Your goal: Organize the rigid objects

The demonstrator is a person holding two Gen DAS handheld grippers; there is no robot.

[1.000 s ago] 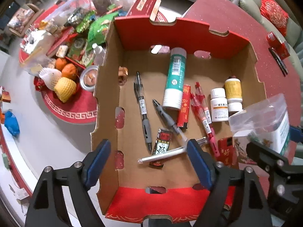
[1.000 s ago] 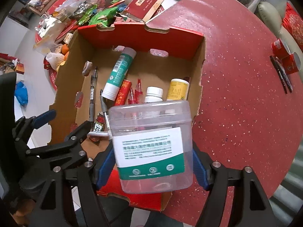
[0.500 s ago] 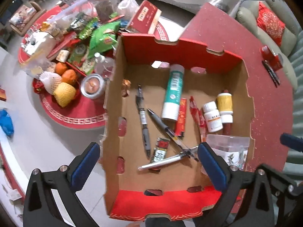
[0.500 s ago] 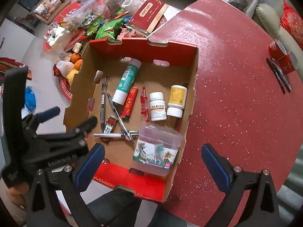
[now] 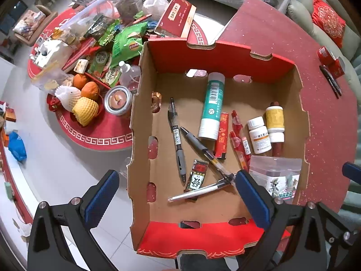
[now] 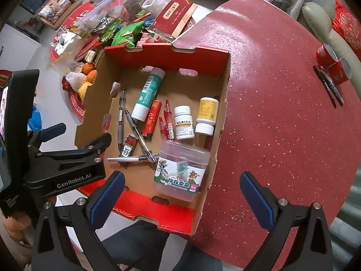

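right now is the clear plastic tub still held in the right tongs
No, the clear plastic tub lies in the cardboard box, and the right tongs stand open above it.

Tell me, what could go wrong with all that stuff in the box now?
1. The cardboard box overhangs the red table's edge, so a bump from the open left hand-held gripper might tip it.
2. The crossed pens could snag together when one is lifted.
3. The clear plastic jar lying by the box wall might roll onto them.
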